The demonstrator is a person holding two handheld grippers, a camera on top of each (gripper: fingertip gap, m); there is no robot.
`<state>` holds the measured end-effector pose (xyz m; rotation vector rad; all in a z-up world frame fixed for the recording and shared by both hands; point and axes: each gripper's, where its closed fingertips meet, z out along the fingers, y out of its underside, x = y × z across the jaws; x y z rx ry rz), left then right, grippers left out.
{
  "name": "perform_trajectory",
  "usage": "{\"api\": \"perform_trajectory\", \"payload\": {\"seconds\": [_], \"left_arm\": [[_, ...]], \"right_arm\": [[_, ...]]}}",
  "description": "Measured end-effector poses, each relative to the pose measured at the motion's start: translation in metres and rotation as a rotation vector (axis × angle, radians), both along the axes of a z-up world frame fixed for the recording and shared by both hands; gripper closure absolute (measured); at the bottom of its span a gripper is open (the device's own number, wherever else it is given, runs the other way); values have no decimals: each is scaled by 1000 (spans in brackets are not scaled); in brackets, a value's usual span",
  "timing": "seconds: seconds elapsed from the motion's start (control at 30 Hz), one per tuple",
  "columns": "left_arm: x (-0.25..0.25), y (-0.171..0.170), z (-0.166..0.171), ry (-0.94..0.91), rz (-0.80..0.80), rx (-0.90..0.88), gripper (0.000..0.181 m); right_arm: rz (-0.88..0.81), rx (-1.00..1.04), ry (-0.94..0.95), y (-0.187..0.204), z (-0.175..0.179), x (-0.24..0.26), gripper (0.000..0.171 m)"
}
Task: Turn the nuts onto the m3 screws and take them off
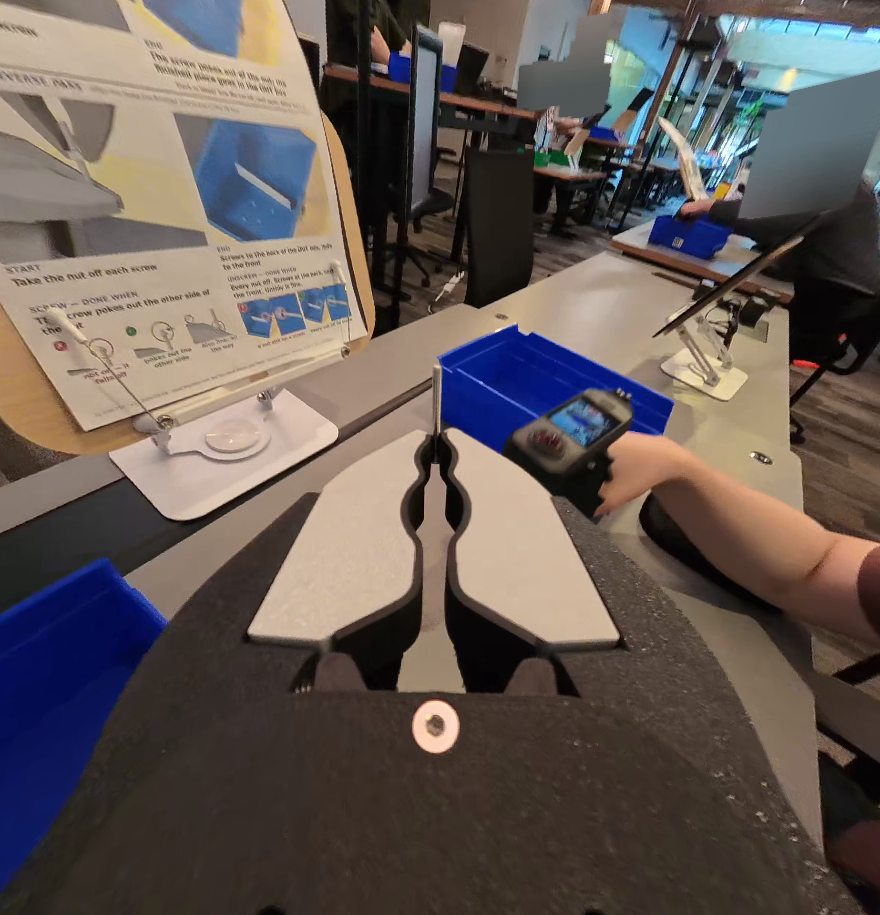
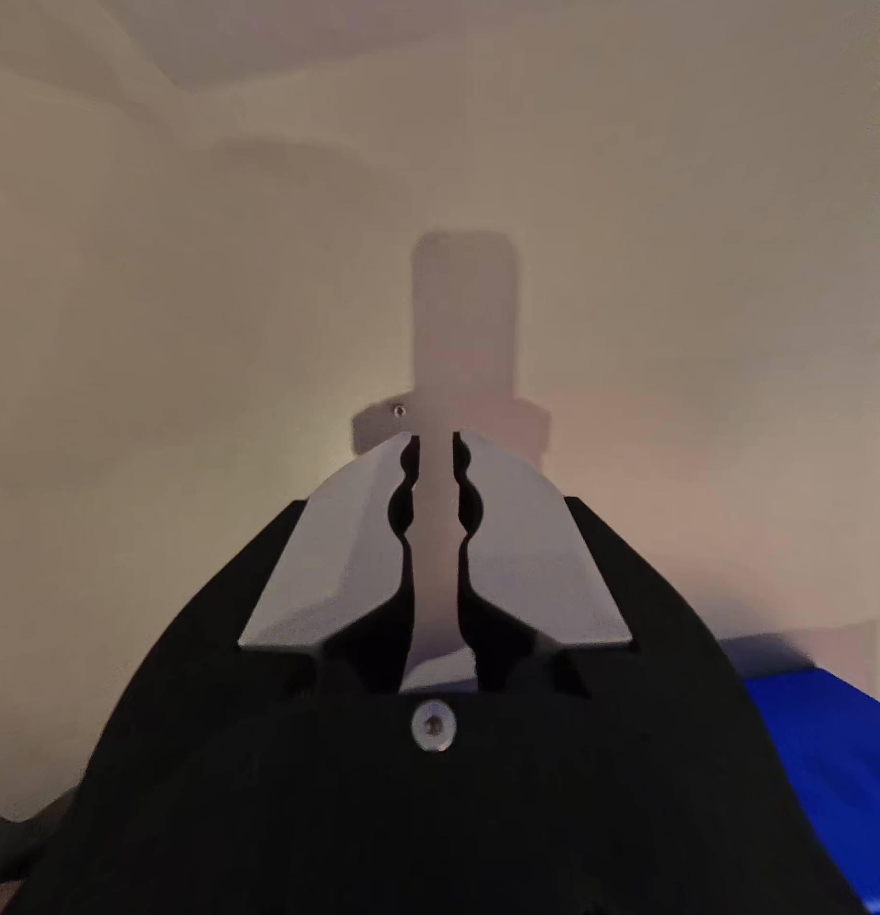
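The left claw [image 1: 435, 448] is pinched nearly shut on a thin, silver metal screw [image 1: 436, 401] that stands upright out of its tips; no nut shows on the bare shaft. Just beyond it an open blue plastic bin [image 1: 552, 381] sits on the grey surface [image 1: 601, 297], and another blue bin [image 1: 56, 668] lies near left. A printed instruction sheet on a stand [image 1: 155, 198] rises to the left.

The right claw [image 2: 435, 438], held by a hand [image 1: 641, 470], points down at the pale surface with a narrow gap between its tips. Whether that gap holds a nut I cannot tell.

Judging from the bare shaft, this screw's nut is either already off or not yet on.
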<state>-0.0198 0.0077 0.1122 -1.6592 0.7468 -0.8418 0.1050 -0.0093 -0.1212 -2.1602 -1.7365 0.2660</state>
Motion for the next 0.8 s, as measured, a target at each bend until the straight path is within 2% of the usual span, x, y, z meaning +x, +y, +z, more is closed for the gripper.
{"api": "perform_trajectory", "payload": {"seconds": [0.13,0.4,0.8], "left_arm": [[-6,-1,7,-46,-2,-8,179],[-3,-5,14,-100,-47,-13,179],[1,-6,14,-119,-78,-43,180]], "right_arm": [[111,25,-71,-7,-18,-8,158],[247,43,-86,-12,-29,-9,157],[257,24,-126,-8,-38,-13,154]]}}
